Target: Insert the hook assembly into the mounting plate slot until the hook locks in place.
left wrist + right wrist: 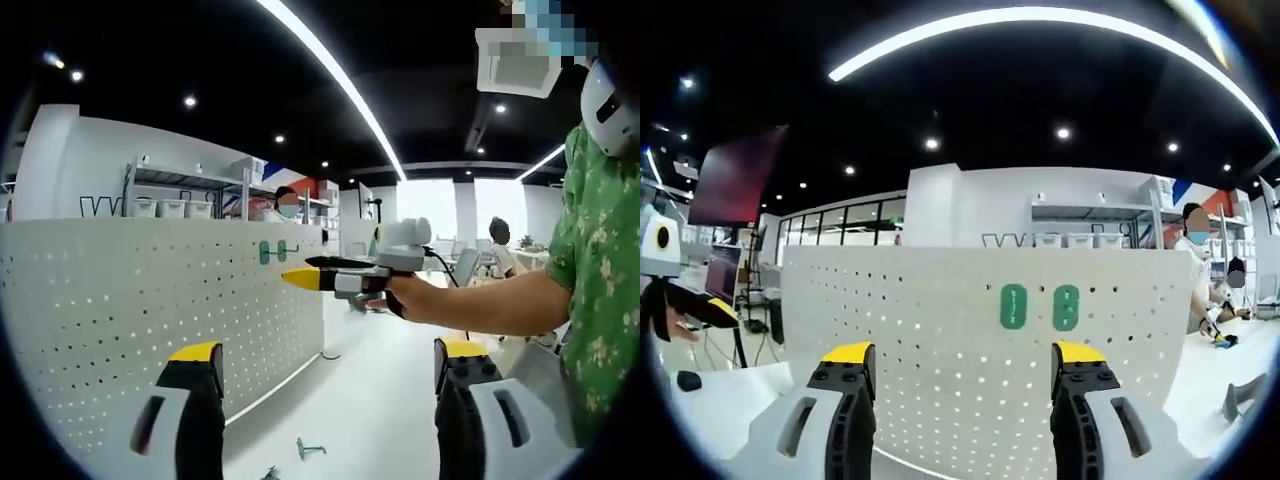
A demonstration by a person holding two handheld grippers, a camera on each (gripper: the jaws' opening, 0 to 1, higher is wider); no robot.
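Very little lettering to read here. On the white back wall (100, 160) behind the pegboard (150, 320), one dark "W" (97, 207) peeks above the board's top edge. In the right gripper view, dark letters (1005, 240) on that wall (990, 200) are mostly cut off by the pegboard (940, 350) and can't be read.

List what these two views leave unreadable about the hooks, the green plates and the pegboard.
- Two green mounting plates on the white perforated pegboard: slots too small in the right gripper view.
- Small metal hook part on the white table: shape too small in the left gripper view.
- Pegboard base: hidden behind the gripper jaws.
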